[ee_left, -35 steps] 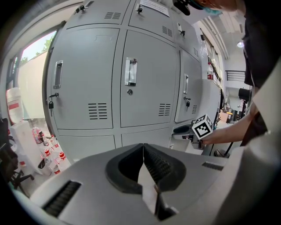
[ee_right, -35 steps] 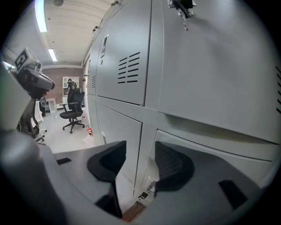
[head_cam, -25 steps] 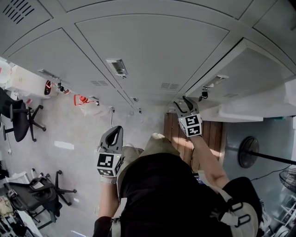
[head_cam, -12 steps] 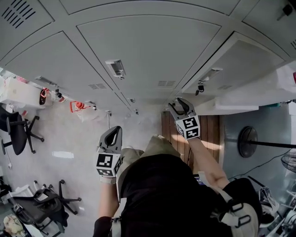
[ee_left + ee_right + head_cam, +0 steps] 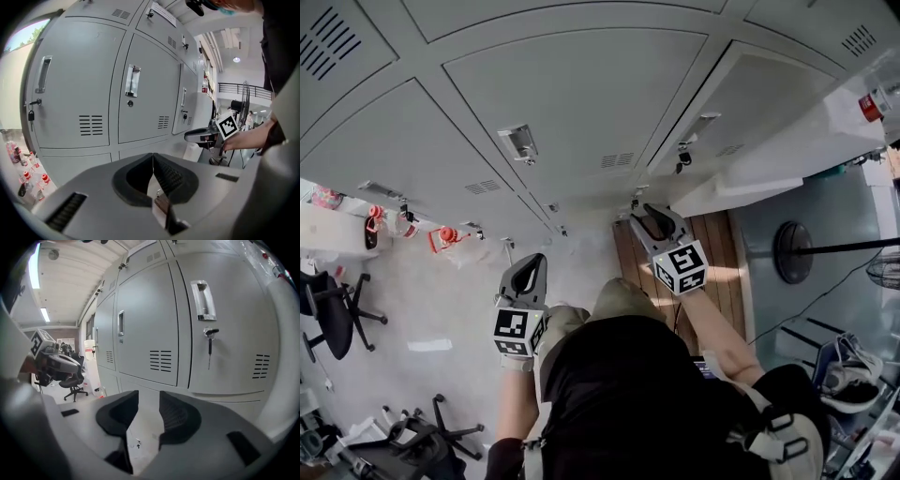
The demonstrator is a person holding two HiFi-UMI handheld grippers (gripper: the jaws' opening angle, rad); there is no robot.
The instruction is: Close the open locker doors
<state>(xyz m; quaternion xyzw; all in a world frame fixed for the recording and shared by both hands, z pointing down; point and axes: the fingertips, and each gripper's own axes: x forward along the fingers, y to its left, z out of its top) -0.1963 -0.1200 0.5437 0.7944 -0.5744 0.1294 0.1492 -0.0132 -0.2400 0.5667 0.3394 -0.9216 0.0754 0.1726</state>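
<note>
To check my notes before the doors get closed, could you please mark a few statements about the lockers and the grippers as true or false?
1. The fingers of the left gripper are together, with nothing between them. True.
2. The right gripper holds a cloth. False: its fingers stand apart with nothing between them, having just been closing.
3. In the right gripper view, a key hangs in the lock below the nearest door's handle. True.
4. Every locker door is shut. False: in the head view, one locker door at the right stands ajar.
</note>
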